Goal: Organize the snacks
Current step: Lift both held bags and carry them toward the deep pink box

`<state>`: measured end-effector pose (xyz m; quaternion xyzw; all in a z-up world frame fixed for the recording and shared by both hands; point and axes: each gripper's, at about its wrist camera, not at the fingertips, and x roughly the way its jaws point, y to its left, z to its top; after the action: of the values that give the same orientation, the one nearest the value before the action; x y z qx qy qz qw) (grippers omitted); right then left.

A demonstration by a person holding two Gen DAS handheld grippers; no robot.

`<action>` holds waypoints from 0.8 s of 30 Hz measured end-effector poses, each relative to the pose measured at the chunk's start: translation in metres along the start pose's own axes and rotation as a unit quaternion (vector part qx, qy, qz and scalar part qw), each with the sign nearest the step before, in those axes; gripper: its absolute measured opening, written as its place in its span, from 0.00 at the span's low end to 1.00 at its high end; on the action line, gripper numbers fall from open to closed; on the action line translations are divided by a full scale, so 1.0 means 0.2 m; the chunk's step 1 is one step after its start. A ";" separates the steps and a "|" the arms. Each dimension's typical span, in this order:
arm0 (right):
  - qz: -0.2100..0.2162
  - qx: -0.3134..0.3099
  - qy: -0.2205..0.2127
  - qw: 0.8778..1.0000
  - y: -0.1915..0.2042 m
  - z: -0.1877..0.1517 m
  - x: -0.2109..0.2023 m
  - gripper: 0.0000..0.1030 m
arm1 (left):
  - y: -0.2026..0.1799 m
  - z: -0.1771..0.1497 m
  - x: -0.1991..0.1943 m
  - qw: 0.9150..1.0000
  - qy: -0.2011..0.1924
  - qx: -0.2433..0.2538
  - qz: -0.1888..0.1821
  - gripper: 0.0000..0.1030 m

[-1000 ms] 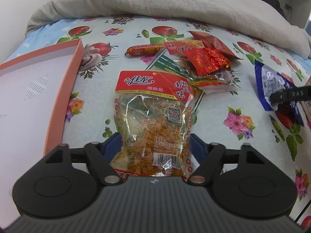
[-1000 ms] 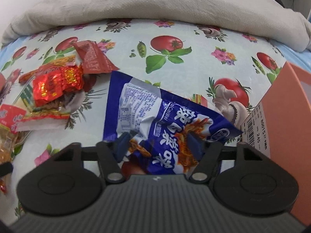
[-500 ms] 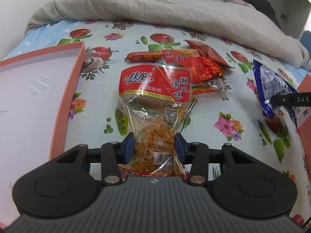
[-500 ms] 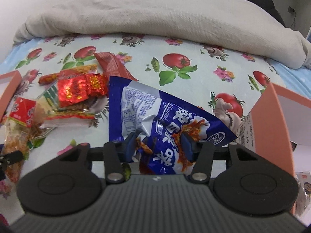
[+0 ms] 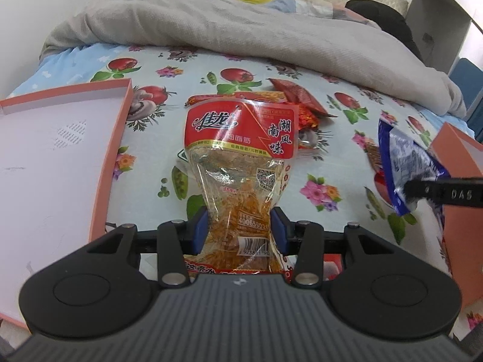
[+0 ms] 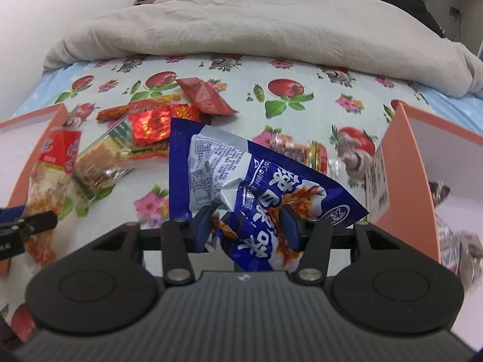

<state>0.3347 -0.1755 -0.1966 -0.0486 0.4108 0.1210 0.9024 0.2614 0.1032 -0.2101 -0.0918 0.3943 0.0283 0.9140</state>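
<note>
My left gripper (image 5: pixel 239 231) is shut on a clear snack bag with a red header (image 5: pixel 240 163), squeezing its lower part and holding it off the flowered bedsheet. My right gripper (image 6: pixel 247 226) is shut on a blue and white snack bag (image 6: pixel 241 181), which also hangs above the sheet. In the right wrist view the red-header bag (image 6: pixel 51 175) shows at the far left, and in the left wrist view the blue bag (image 5: pixel 404 163) shows at the right. A pile of red snack packets (image 6: pixel 163 114) lies on the sheet between them.
A shallow pink box (image 5: pixel 54 163) with a white floor lies at the left. A second pink box (image 6: pixel 404 169) stands at the right with wrapped snacks (image 6: pixel 459 235) inside. A rumpled grey quilt (image 5: pixel 241 30) covers the far end of the bed.
Both grippers closed on their bags and lifted them off the sheet. The left came up with the red-header bag, the right rose with the blue bag toward the right-hand box.
</note>
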 end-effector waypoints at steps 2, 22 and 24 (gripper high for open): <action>0.002 0.003 0.001 1.000 0.00 -0.04 -0.04 0.50 | -0.01 -0.01 -0.03 1.000 0.000 0.000 -0.006 0.48; 0.033 0.028 0.016 0.999 0.02 -0.43 -0.30 0.50 | -0.24 -0.21 -0.21 0.999 0.027 -0.007 -0.041 0.48; 0.031 0.032 0.011 0.999 0.02 -0.44 -0.33 0.50 | -0.26 -0.21 -0.23 0.998 0.027 -0.008 -0.048 0.48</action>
<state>0.2286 -0.2006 -0.2054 -0.0087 0.4260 0.1352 0.8945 0.2063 0.0459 -0.1982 -0.1185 0.4140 -0.0153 0.9024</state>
